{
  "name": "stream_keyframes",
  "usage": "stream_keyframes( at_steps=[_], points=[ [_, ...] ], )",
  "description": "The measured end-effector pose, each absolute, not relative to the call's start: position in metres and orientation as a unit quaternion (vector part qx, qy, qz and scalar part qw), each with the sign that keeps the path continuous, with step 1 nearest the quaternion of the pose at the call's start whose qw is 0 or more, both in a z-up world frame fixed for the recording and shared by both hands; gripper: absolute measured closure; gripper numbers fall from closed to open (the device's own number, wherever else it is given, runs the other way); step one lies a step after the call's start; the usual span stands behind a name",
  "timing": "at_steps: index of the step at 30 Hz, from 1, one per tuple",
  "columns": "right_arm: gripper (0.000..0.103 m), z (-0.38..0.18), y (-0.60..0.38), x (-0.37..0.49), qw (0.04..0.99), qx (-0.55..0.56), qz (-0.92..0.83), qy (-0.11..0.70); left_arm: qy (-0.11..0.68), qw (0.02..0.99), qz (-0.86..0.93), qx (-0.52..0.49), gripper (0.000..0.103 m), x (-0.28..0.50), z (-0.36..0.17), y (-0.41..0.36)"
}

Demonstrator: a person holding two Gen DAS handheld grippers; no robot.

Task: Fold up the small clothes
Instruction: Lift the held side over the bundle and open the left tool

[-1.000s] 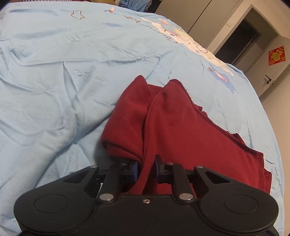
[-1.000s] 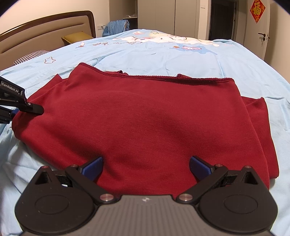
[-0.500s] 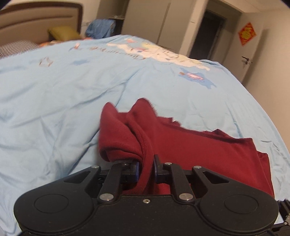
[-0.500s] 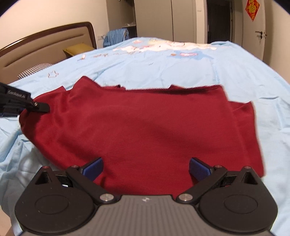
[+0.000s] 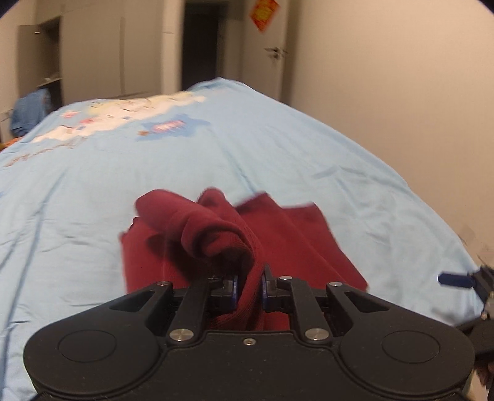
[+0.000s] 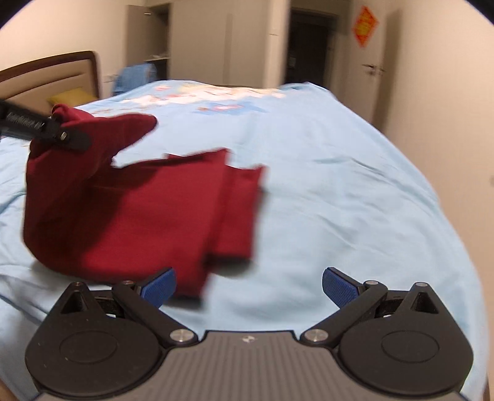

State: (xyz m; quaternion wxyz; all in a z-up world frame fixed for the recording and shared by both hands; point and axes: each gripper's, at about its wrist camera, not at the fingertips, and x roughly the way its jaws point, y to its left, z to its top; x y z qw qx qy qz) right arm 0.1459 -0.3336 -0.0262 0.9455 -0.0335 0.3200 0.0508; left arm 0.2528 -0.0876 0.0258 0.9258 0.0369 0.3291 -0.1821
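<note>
A dark red garment (image 6: 148, 209) lies partly folded on the light blue bedspread (image 6: 339, 191). My left gripper (image 5: 249, 287) is shut on a bunched edge of the red garment (image 5: 216, 234) and holds that edge lifted above the bed; in the right wrist view the left gripper (image 6: 61, 134) shows at the upper left with cloth hanging from it. My right gripper (image 6: 248, 285) is open and empty, low over the bedspread just right of the garment's near corner. One blue fingertip (image 5: 454, 280) of it shows at the right edge of the left wrist view.
A wooden headboard (image 6: 61, 74) and a yellow pillow (image 6: 74, 95) are at the far left. Blue clothing (image 6: 136, 77) hangs by the wardrobe (image 6: 216, 40). A dark doorway (image 5: 200, 43) and a door with a red decoration (image 6: 364, 26) stand beyond the bed. The wall (image 5: 401, 92) is close on the right.
My left gripper has lifted the garment's left edge and carried it toward the right, over the rest. My right gripper has pulled back and to the right, off the garment.
</note>
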Motion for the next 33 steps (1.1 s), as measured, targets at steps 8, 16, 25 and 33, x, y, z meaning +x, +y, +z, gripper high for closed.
stream_keyframes(
  at_steps=[8,16,25,33],
  points=[
    [0.000,-0.037,-0.395,0.131,0.944,0.016,-0.014,0.331,0.361,0.913,-0.189,0.037,0.083,0.249,-0.006,-0.101],
    [0.000,-0.042,-0.401,0.138,0.943,0.052,-0.006,0.328,0.359,0.910,-0.206,0.008,0.058,0.232,-0.004,-0.090],
    [0.000,-0.029,-0.390,0.151,0.948,0.069,0.040,0.308,0.324,0.925,-0.194,0.044,0.031,0.190,-0.008,-0.076],
    [0.000,-0.018,-0.379,0.176,0.933,0.145,0.142,0.297,0.322,0.925,-0.187,0.081,0.028,0.179,-0.016,-0.079]
  ],
)
